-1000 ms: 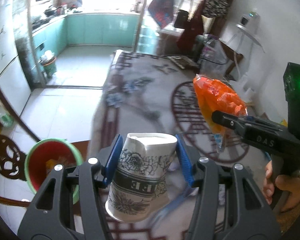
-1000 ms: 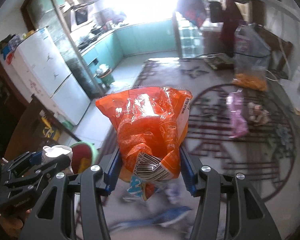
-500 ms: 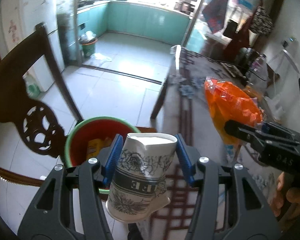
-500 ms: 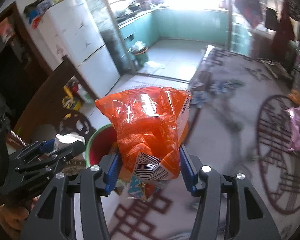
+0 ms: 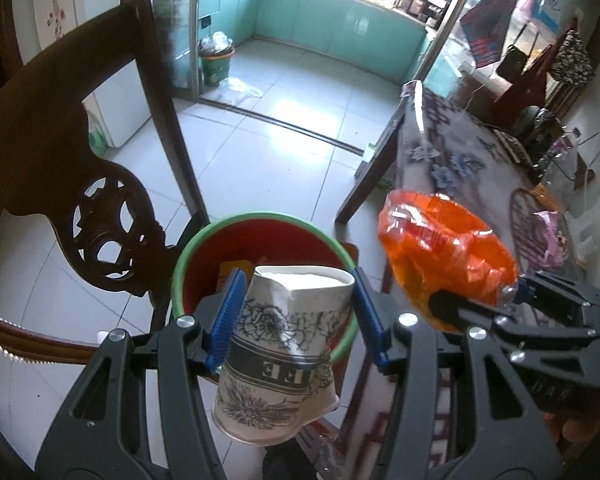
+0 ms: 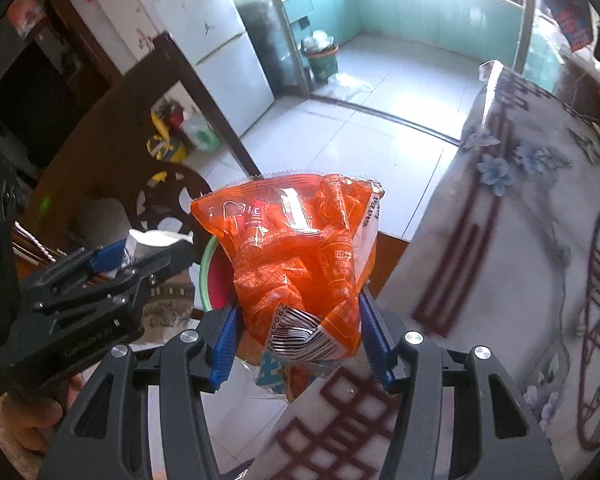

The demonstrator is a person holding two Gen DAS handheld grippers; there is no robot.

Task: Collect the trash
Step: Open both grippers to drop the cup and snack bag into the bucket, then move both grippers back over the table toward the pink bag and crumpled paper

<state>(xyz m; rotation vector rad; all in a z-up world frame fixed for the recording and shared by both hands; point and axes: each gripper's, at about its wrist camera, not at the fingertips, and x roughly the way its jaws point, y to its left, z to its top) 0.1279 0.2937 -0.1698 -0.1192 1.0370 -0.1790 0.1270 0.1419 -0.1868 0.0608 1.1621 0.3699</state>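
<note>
A dark carved wooden chair (image 5: 72, 168) fills the left half of the left wrist view, and a table under a patterned cloth (image 6: 540, 240) takes up the right side of the right wrist view. Between them, low in the centre of the left view, stands a bin (image 5: 260, 224) with a green rim and red inside; something yellow already lies in it, though what it is cannot be made out.

The right gripper (image 6: 296, 344) is clamped on an orange snack bag (image 6: 296, 248), which bulges up from between the blue pads and covers most of the bin in that view. Seen from the left camera, the bag sits at centre right, beside the bin's rim and not clearly over the opening.

The left gripper (image 5: 296, 320) squeezes a crumpled paper cup (image 5: 284, 352) printed with flowers, tilted, its mouth dented. The cup appears in line with the bin's near edge.

The risk from here is a miss. Released now, the bag would probably catch the rim or fall to the floor between bin and table. The cup is light and crushed, so it could cling to one pad or tumble sideways. The two grippers are also close together, and could knock each other over the opening.
</note>
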